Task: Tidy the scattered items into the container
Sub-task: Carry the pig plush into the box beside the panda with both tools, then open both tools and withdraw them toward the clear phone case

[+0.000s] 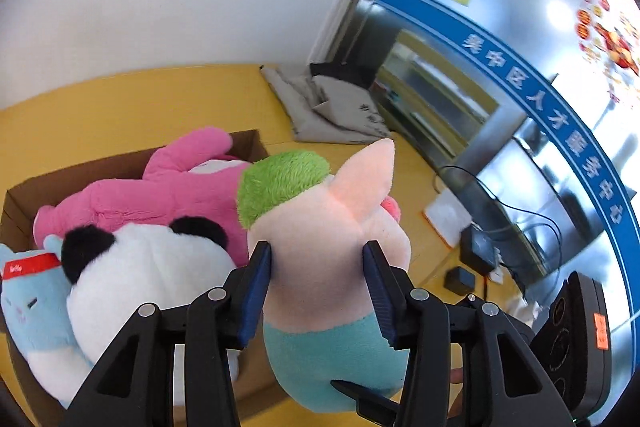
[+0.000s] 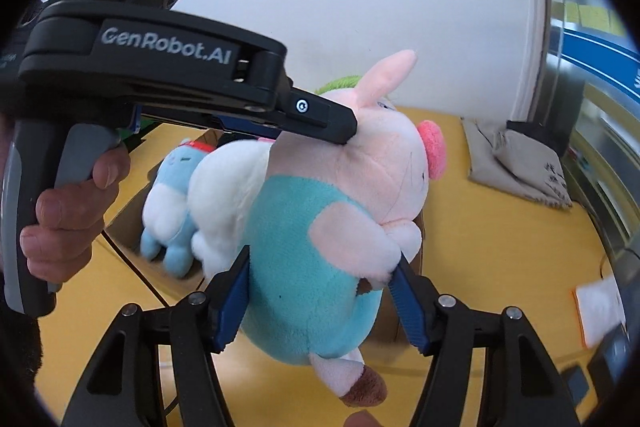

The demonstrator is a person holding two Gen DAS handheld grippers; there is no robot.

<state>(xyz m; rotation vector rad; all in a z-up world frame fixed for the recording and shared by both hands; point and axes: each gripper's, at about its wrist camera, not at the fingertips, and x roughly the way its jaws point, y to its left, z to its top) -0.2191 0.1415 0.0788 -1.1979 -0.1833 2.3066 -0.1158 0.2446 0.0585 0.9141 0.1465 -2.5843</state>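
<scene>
Left wrist view shows the left gripper [image 1: 318,269] clamped on the head of a plush pig [image 1: 320,227], its two blue pads pressed into the soft pink sides just below the green tuft, a grip high on the toy that lets the body hang. Seen from the right wrist view, the right gripper [image 2: 322,281] brackets the pig's turquoise belly, one pad against its flank and the other under the pink arm; the plush fills the gap, so I judge it pinched there too, though more lightly. Two holds on one floppy toy make sense as a way to carry it steadily, or as a handover between hands; which of the two, the pictures do not settle. A hand [image 2: 68,211] wraps the grey handle of the left tool in that same view. Just beyond the pig sits the cardboard box [image 1: 24,199] on the yellow floor [image 1: 120,107], already holding a panda [image 1: 144,283], a large pink plush [image 1: 168,195] and a small blue plush [image 1: 28,303] packed side by side. The pig hangs in the air beside the box's near right edge, not yet inside. Space looks tight, so it will likely have to settle on top of the others. Further off, folded grey cloth [image 1: 332,107] lies against the wall.
</scene>
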